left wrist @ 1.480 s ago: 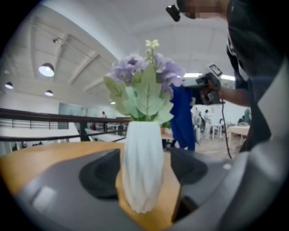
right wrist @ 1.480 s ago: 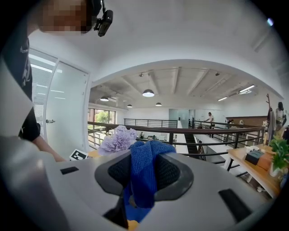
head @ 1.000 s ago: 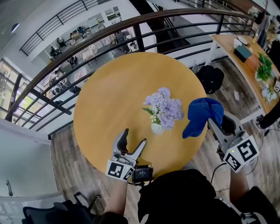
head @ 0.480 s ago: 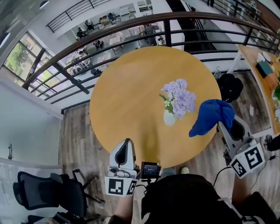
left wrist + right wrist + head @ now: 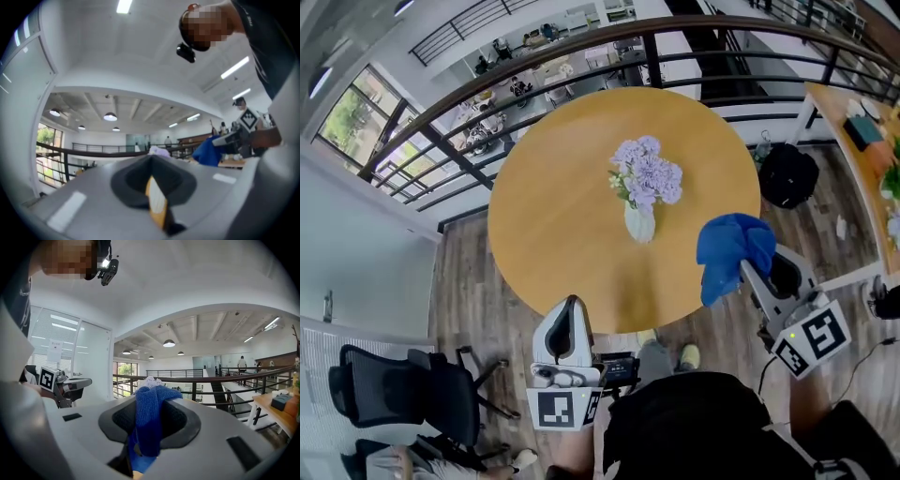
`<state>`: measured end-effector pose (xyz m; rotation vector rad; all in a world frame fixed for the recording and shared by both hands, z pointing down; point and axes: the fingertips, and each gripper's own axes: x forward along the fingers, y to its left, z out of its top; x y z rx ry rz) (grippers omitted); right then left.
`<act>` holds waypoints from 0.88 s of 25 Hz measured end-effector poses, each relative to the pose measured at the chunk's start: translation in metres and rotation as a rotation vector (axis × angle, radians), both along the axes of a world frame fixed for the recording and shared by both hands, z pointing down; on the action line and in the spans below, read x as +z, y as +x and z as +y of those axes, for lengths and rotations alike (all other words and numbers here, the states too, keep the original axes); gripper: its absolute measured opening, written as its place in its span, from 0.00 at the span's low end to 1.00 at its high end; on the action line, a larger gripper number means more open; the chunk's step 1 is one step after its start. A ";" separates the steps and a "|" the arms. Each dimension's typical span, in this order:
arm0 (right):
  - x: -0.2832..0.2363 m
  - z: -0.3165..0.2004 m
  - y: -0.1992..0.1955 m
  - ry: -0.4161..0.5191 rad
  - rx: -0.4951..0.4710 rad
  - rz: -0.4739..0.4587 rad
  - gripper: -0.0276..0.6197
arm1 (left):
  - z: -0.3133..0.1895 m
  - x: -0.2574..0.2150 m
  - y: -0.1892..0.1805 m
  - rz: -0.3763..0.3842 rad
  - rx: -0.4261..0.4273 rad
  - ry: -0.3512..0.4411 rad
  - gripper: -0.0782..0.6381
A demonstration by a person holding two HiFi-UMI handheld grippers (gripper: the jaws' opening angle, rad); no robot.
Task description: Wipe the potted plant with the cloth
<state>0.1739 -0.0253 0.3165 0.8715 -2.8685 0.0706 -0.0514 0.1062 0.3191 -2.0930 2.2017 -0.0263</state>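
Observation:
The potted plant [image 5: 644, 178], pale purple flowers in a small white vase [image 5: 639, 224], stands near the middle of the round wooden table [image 5: 553, 206]. My right gripper [image 5: 744, 269] is shut on a blue cloth [image 5: 729, 248], off the table's right edge and apart from the plant. In the right gripper view the cloth [image 5: 149, 420] fills the jaws, with the flowers [image 5: 150, 380] just beyond. My left gripper [image 5: 571, 305] is shut and empty at the table's near edge. In the left gripper view the flowers [image 5: 159, 151] peek over its closed jaws.
A dark railing [image 5: 581, 47] curves behind the table. A black office chair [image 5: 398, 403] stands at the lower left. A black bag [image 5: 787, 173] lies on the floor to the right, and a wooden desk [image 5: 853, 112] with items sits at the far right.
My left gripper's jaws have shut on nothing, and it has drawn back from the tabletop to the table's near edge. The right gripper with the cloth has shifted slightly.

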 end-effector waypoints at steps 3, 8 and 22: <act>0.006 0.006 0.007 -0.007 -0.010 -0.004 0.23 | 0.006 0.000 0.010 -0.004 -0.009 0.001 0.10; 0.006 0.017 0.009 -0.010 -0.022 0.002 0.23 | 0.013 -0.006 0.014 -0.004 -0.008 0.012 0.10; -0.005 -0.015 0.030 0.001 -0.073 0.003 0.23 | -0.023 -0.025 0.052 -0.011 -0.009 0.023 0.10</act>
